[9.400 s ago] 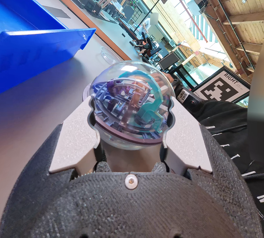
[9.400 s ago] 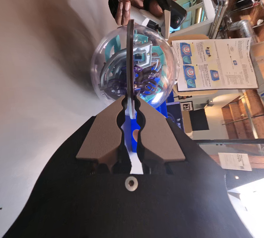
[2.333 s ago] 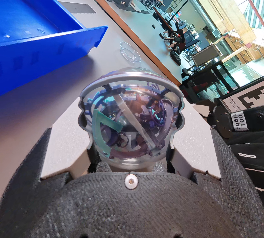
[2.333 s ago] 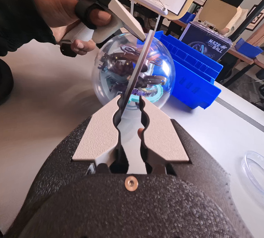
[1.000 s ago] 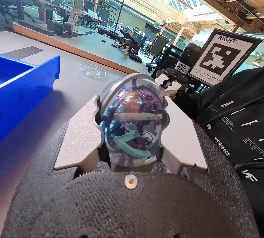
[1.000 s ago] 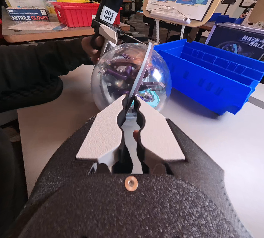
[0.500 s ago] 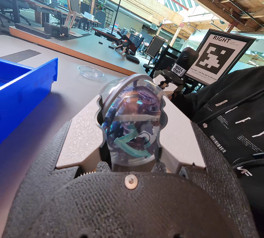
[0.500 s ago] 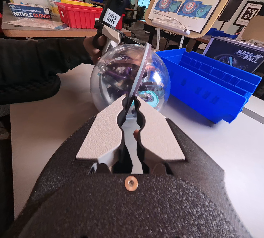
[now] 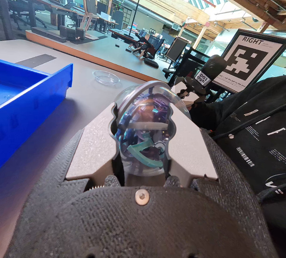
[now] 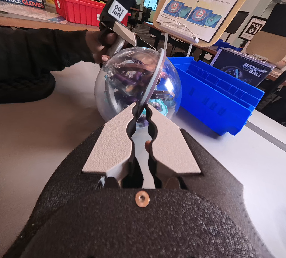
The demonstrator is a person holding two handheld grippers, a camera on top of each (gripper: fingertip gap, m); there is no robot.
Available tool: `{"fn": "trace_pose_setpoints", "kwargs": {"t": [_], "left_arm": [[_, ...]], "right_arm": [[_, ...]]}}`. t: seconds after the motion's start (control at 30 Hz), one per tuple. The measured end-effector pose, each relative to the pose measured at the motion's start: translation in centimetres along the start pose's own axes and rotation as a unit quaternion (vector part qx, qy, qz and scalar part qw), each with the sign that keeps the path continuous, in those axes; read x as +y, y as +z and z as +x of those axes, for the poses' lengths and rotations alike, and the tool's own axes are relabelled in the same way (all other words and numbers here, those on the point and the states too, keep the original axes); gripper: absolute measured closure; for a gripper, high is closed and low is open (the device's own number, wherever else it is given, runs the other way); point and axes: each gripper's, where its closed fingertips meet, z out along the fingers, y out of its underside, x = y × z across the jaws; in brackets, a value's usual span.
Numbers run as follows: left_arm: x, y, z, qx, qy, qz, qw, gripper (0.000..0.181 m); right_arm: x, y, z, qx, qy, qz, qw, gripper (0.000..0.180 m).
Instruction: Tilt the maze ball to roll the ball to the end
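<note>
Left gripper (image 9: 141, 128) clasps the maze ball (image 9: 144, 128) across its body; right gripper (image 10: 141, 108) pinches its rim (image 10: 154, 77), so both steer the tilt.

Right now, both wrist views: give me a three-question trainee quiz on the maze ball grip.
1. True or false: the left tongs grip the maze ball across its clear shell.
2. The right tongs pinch which part of the ball? A) the grey rim B) a purple track C) the clear dome
3. Fill in: on the table beyond the blue bin lies a clear, shallow ____.

Key: 1 true; 2 A; 3 dish.
</note>
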Motion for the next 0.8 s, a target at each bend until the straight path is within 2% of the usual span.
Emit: {"fn": "trace_pose_setpoints", "kwargs": {"t": [0.17, 0.37, 0.6, 0.8], "left_arm": [[-0.4, 0.1, -0.8, -0.058, -0.047, -0.027, 0.997, 0.115], [-1.4, 0.9, 1.8, -0.079, -0.104, -0.013, 0.991, 0.106], [0.4, 1.9, 4.5, -0.091, -0.150, 0.007, 0.984, 0.114], [1.9, 2.3, 4.1, -0.111, -0.179, 0.025, 0.977, 0.115]], "right_arm": [[-0.3, 0.1, 0.8, 0.025, -0.021, -0.005, 0.999, 0.174], [-0.7, 0.2, 1.8, 0.080, -0.094, -0.043, 0.991, 0.174], [-1.0, 0.2, 1.6, 0.157, -0.223, -0.063, 0.960, 0.175], [-0.6, 1.2, -1.6, 0.165, -0.352, -0.067, 0.919, 0.174]]}}
